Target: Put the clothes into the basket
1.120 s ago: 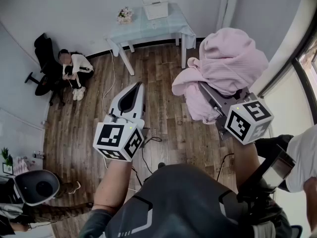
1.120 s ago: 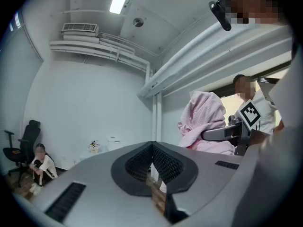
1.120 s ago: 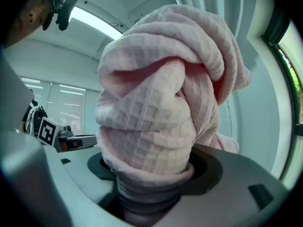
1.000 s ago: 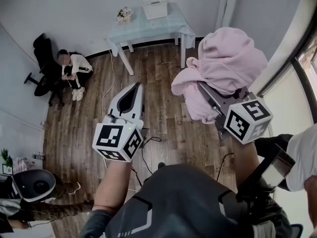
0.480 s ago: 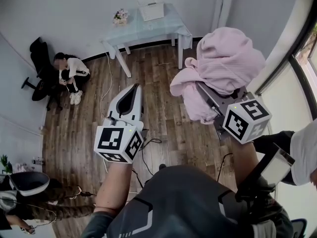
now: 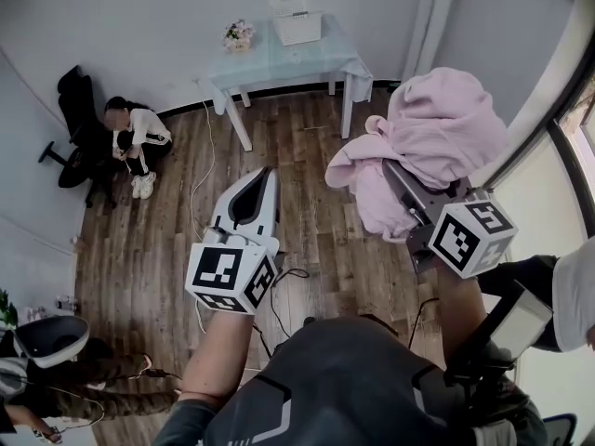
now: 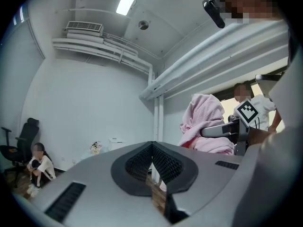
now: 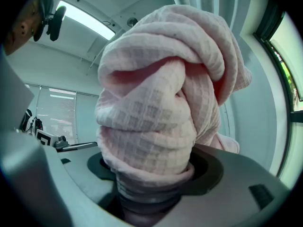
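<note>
A bunched pink waffle-weave garment [image 6: 437, 124] hangs in the air at the right of the head view, with my right gripper [image 6: 395, 177] shut on it. In the right gripper view the cloth [image 8: 161, 93] fills the middle and is pinched between the jaws of the right gripper [image 8: 151, 193]. My left gripper [image 6: 266, 177] is held level over the wooden floor, shut with nothing in it. Its tips meet in the left gripper view [image 7: 152, 144], where the pink garment [image 7: 206, 124] shows at the right. I cannot make out a basket for certain.
A pale-blue table [image 6: 325, 59] with a white box [image 6: 297, 24] and flowers [image 6: 239, 35] stands at the far wall. A person [image 6: 135, 137] sits on the floor beside a black chair [image 6: 70, 110]. Cables [image 6: 197, 189] trail over the floor. A white rounded object [image 6: 42, 337] lies at the lower left.
Both grippers have shifted a little to the right and lower in the head view, and the room has slid with the head's movement. The pink garment stays gripped.
</note>
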Demonstrator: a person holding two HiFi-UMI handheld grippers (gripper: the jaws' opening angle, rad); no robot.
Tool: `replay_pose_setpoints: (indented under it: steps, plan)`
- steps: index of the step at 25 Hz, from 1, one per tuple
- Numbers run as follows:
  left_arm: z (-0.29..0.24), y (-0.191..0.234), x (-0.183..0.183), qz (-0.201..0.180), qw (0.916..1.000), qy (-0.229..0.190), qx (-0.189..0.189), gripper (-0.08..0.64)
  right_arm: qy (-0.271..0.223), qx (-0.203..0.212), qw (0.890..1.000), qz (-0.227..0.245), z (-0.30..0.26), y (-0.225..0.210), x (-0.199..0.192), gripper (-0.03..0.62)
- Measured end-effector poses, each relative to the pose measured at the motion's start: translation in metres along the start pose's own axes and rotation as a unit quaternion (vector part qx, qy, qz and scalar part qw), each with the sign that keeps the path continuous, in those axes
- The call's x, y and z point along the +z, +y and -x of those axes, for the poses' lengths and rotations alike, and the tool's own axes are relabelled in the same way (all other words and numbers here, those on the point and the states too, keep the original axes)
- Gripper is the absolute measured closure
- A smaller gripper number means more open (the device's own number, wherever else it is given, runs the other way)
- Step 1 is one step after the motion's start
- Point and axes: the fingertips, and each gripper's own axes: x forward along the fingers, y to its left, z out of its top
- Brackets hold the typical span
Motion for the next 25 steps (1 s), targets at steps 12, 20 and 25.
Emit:
replay_pose_setpoints:
  steps: [12, 20, 25]
  plan:
    - [-0.017, 0.058, -0.015, 0.005, 1.0000, 0.006, 0.000, 0.551, -0.001, -0.001, 1.000, -0.007, -0.063, 0.009, -0.005, 0.245]
    - [-0.073, 0.111, -0.015, -0.003, 0.9985, 0.008, 0.054, 0.551, 0.000, 0.019, 1.000, -0.015, -0.142, -0.021, 0.003, 0.245]
    - [-0.118, 0.146, -0.010, -0.003, 0.9969, 0.014, 0.077, 0.551, -0.006, 0.031, 0.999, -0.030, -0.194, -0.046, 0.013, 0.245]
